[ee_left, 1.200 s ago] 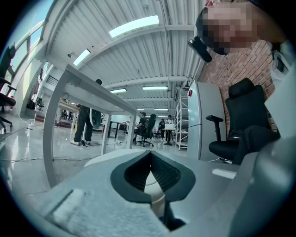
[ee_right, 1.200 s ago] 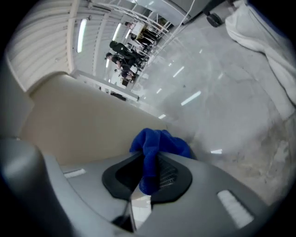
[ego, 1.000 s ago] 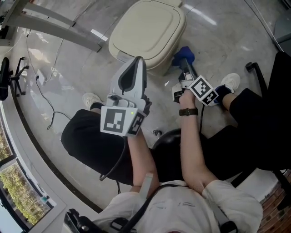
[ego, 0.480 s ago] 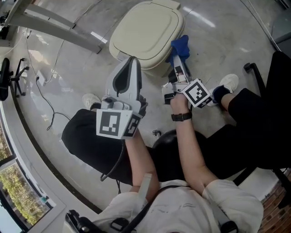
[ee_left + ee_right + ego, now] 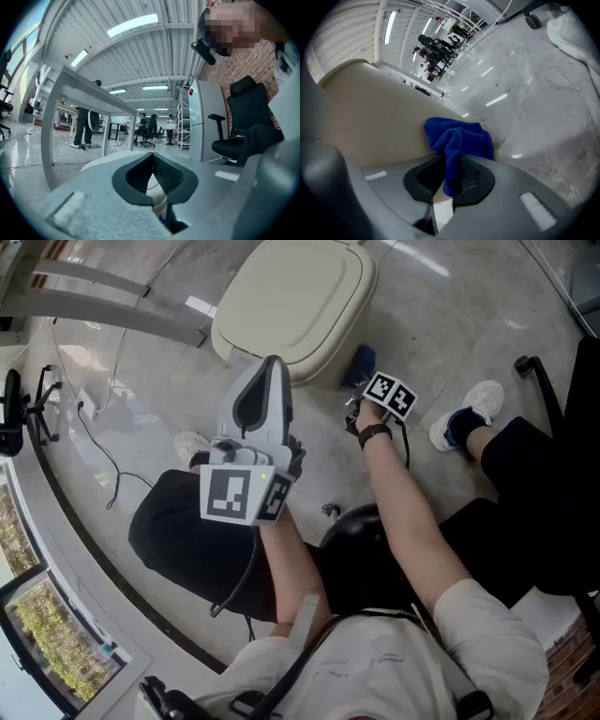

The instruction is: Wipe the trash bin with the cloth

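Against beige bin (image 5: pixel 370 122), bunched blue cloth (image 5: pixel 459 138)

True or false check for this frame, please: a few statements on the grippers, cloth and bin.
1. The right gripper is shut on a blue cloth. True.
2. The bin has its lid open. False: the lid is down.
3. The cloth lies against the bin's side. True.
4. The left gripper grips the bin's lid. False: its jaws are together on nothing, and it is held up off the bin.
5. The cloth lies on top of the lid. False: it is low, beside the bin.
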`<control>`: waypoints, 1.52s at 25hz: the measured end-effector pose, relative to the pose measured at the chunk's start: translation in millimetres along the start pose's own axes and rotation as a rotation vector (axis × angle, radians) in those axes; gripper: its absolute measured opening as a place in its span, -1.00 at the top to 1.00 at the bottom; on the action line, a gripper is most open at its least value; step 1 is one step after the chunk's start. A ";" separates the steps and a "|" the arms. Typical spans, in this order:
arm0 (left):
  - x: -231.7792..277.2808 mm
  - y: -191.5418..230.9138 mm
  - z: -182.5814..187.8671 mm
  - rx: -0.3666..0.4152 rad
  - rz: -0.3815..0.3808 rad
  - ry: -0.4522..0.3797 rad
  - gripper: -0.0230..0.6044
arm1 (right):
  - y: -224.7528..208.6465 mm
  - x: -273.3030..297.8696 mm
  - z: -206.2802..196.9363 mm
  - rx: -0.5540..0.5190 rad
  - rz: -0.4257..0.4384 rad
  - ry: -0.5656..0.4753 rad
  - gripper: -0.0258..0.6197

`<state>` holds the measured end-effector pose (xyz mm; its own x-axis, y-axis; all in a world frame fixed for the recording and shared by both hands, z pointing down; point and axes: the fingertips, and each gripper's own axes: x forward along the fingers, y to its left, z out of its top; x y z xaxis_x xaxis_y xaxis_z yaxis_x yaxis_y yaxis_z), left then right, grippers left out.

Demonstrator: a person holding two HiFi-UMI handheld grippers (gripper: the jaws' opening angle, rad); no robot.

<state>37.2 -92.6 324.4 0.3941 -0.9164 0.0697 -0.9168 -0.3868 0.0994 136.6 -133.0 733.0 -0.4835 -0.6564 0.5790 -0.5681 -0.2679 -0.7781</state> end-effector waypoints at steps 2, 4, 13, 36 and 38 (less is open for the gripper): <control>1.8 -1.1 -4.6 0.004 -0.010 0.012 0.93 | -12.1 8.5 -3.5 0.009 -0.019 0.023 0.80; 0.7 -0.5 -5.4 0.009 -0.008 0.013 0.93 | -14.8 12.0 -3.8 0.017 -0.020 0.031 0.80; -3.9 -7.1 8.3 -0.005 0.000 -0.023 0.93 | 111.0 -97.8 101.3 -0.021 0.314 -0.334 0.80; -6.8 -3.4 0.3 0.005 0.000 0.006 0.93 | 23.8 -1.3 58.1 0.241 0.181 -0.130 0.80; -6.3 -5.1 -1.5 0.010 -0.009 0.010 0.93 | -1.9 16.0 41.9 0.163 0.042 -0.044 0.80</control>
<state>39.5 -84.7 324.9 0.4029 -0.9118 0.0791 -0.9138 -0.3959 0.0904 157.8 -172.5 733.6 -0.4730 -0.6988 0.5366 -0.4309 -0.3478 -0.8327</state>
